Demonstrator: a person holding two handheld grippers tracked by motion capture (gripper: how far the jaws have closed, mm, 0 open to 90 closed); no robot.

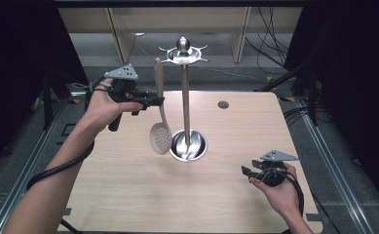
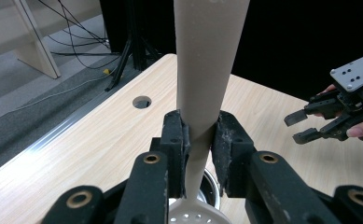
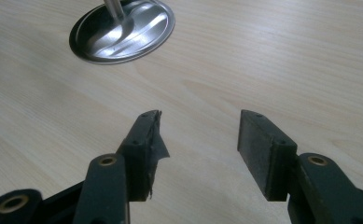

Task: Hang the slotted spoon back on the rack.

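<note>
High view shows the left gripper (image 1: 150, 101) raised above the wooden surface (image 1: 128, 195), on the left side, with its jaws pinching the handle of a beige slotted spoon (image 1: 161, 131). The spoon hangs almost upright, a little tilted, with its round perforated head at the bottom, in the air just beside the metal stand (image 1: 187, 97). The top of its handle reaches near the hooks at the head of the stand, but whether it touches a hook I cannot tell. The stand has a thin pole and a round shiny base (image 1: 189, 145) that rests on the surface.

Left gripper view confirms the grip: the two black pads (image 2: 174, 140) press on both sides of the spoon handle (image 2: 207, 70), and the perforated head is seen below between the jaws.

On the right side, near the front edge, the right gripper (image 1: 249, 172) is held low over the surface, well apart from the stand. Right gripper view shows its jaws spread, with bare wood between them and the stand base (image 3: 123, 30) farther ahead.
</note>
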